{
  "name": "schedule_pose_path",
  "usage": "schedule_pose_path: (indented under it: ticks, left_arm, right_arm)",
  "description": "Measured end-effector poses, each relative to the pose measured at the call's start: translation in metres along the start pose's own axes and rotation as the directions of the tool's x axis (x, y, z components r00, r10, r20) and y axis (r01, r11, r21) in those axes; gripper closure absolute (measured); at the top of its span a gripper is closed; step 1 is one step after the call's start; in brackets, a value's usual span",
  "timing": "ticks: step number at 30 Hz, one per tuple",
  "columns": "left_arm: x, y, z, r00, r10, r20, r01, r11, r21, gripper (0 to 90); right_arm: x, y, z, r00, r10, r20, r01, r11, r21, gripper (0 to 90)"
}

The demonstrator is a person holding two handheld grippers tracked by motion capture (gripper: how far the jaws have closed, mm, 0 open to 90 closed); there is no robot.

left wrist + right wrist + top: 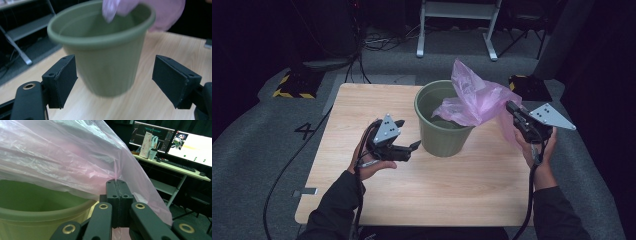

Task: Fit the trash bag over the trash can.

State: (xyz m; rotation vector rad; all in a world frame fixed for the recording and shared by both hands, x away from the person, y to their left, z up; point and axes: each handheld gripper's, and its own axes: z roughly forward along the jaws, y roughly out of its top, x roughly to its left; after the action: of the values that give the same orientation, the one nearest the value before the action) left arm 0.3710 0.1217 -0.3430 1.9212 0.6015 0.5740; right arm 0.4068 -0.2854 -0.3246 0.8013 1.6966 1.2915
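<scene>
A green plastic pot (pixel 444 132) stands upright on the wooden table (pixel 437 195), right of centre. A thin pink plastic bag (pixel 472 97) hangs partly inside it and spills over its right rim. My right gripper (pixel 510 106) is at the pot's right, shut on a fold of the bag (pixel 75 157), with its jaws pressed together (pixel 116 187) just above the rim (pixel 37 212). My left gripper (pixel 408 134) hovers left of the pot, open. The pot (pixel 105 67) stands just beyond its wide-apart pads (pixel 66 77), which do not touch it.
Behind the table stand a white metal frame (pixel 457 30) and a yellow-and-black striped base (pixel 292 85), with cables on the grey floor. A desk with lit monitors (pixel 175 142) lies off to the right. Bare tabletop stretches in front of the pot.
</scene>
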Motion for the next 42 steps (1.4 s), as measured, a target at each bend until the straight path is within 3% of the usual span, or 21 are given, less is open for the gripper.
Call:
schedule_pose_path:
  ticks: [3,4,5,8,14,17,18,19,20,21,22,23,24,28,35,38,42]
  left_arm:
    - [-0.002,0.012,0.005,0.9999,0.004,0.014,-0.003,0.9999,-0.016,20.5]
    - [-0.006,0.024,0.009,0.9994,0.019,0.030,-0.018,0.9995,-0.026,20.6]
    - [-0.006,0.024,0.009,0.9994,0.019,0.030,-0.018,0.9995,-0.026,20.2]
    - [-0.013,0.045,0.021,0.9973,0.049,0.054,-0.047,0.9981,-0.040,18.8]
    - [-0.019,0.061,0.040,0.9946,0.065,0.081,-0.061,0.9968,-0.052,19.6]
    - [-0.021,0.063,0.045,0.9946,0.076,0.071,-0.072,0.9961,-0.051,21.4]
    - [-0.021,0.064,0.047,0.9947,0.081,0.063,-0.077,0.9958,-0.050,32.0]
    - [-0.021,0.064,0.048,0.9944,0.087,0.060,-0.084,0.9951,-0.051,32.0]
    - [-0.020,0.065,0.052,0.9941,0.104,0.030,-0.103,0.9939,-0.040,39.6]
    - [-0.020,0.065,0.052,0.9941,0.104,0.030,-0.103,0.9939,-0.040,46.2]
    - [-0.019,0.066,0.053,0.9931,0.117,0.007,-0.117,0.9928,-0.025,46.2]
    - [-0.018,0.066,0.055,0.9921,0.125,-0.012,-0.125,0.9920,-0.017,54.4]
    - [-0.012,0.065,0.057,0.9911,0.133,-0.003,-0.133,0.9910,-0.013,59.7]
    - [-0.001,0.062,0.063,0.9922,0.122,-0.027,-0.121,0.9921,0.036,65.9]
    - [0.015,0.058,0.070,0.9957,0.064,-0.068,-0.058,0.9950,0.082,55.6]
    - [0.023,0.056,0.074,0.9933,0.051,-0.103,-0.038,0.9908,0.130,50.9]
    - [0.031,0.055,0.072,0.9908,0.038,-0.130,-0.018,0.9882,0.152,40.0]
  right_arm:
    - [0.000,0.000,0.001,1.0000,-0.002,0.001,0.002,1.000,0.006,90.0]
    - [0.002,0.000,0.002,0.9999,-0.015,0.005,0.015,1.000,0.014,90.0]
    - [0.002,0.000,0.002,0.9999,-0.015,0.005,0.015,1.000,0.014,90.0]
    - [0.008,0.000,0.004,0.9993,-0.037,-0.002,0.037,0.999,0.027,90.0]
    - [0.017,-0.004,0.008,0.9959,-0.091,-0.002,0.091,0.992,0.088,90.0]
    - [0.018,-0.006,0.008,0.9958,-0.091,-0.007,0.091,0.992,0.093,90.0]
    - [0.020,-0.006,0.009,0.9948,-0.102,-0.011,0.102,0.990,0.098,90.0]
    - [0.020,-0.006,0.009,0.9948,-0.102,-0.011,0.102,0.990,0.098,90.0]
    - [0.022,-0.006,0.010,0.9935,-0.112,-0.018,0.114,0.988,0.100,90.0]
    - [0.022,-0.006,0.010,0.9935,-0.112,-0.018,0.114,0.988,0.100,90.0]
    - [0.024,-0.006,0.010,0.9929,-0.116,-0.024,0.118,0.988,0.101,90.0]
    - [0.026,-0.006,0.010,0.9918,-0.122,-0.039,0.125,0.987,0.098,90.0]
    - [0.027,-0.007,0.011,0.9910,-0.127,-0.042,0.131,0.986,0.099,90.0]
    - [0.031,-0.007,0.013,0.9865,-0.146,-0.074,0.153,0.983,0.101,90.0]
    - [0.040,-0.002,0.018,0.9749,-0.186,-0.122,0.199,0.974,0.107,90.0]
    - [0.044,-0.001,0.021,0.9699,-0.202,-0.136,0.219,0.967,0.128,90.0]
    - [0.047,-0.001,0.023,0.9676,-0.213,-0.136,0.232,0.962,0.146,90.0]
